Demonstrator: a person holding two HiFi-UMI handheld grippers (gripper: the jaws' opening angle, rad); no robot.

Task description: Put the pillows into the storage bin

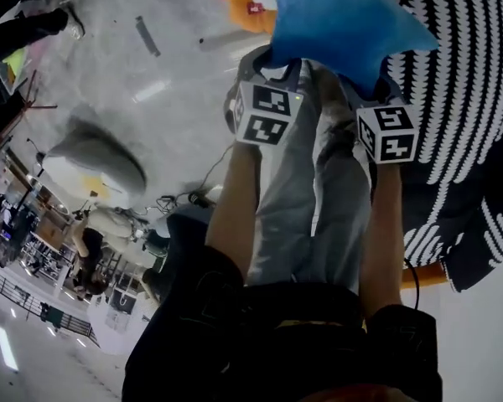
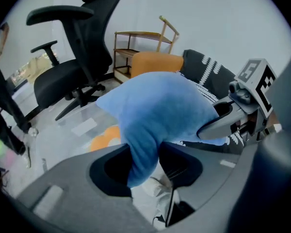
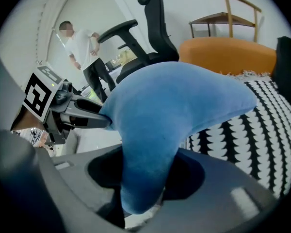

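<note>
A blue pillow (image 1: pixel 339 15) hangs between both grippers at the top of the head view. My left gripper (image 1: pixel 278 67) pinches its lower left corner and my right gripper (image 1: pixel 371 88) its lower right corner. In the left gripper view a fold of the blue pillow (image 2: pixel 160 110) is squeezed in my left gripper (image 2: pixel 144 165), and the right gripper (image 2: pixel 223 123) bites its far edge. The right gripper view shows the blue pillow (image 3: pixel 174 106) clamped in my right gripper (image 3: pixel 144 178), with the left gripper (image 3: pixel 85 114) on its other side. No storage bin shows.
A black-and-white patterned pillow (image 1: pixel 469 99) and an orange pillow (image 3: pixel 228 55) lie just beyond the blue one. A black office chair (image 2: pixel 72 57) and a wooden rack (image 2: pixel 140 42) stand behind. A person (image 3: pixel 85 47) stands farther off. A grey-white cushion (image 1: pixel 96 162) lies on the floor.
</note>
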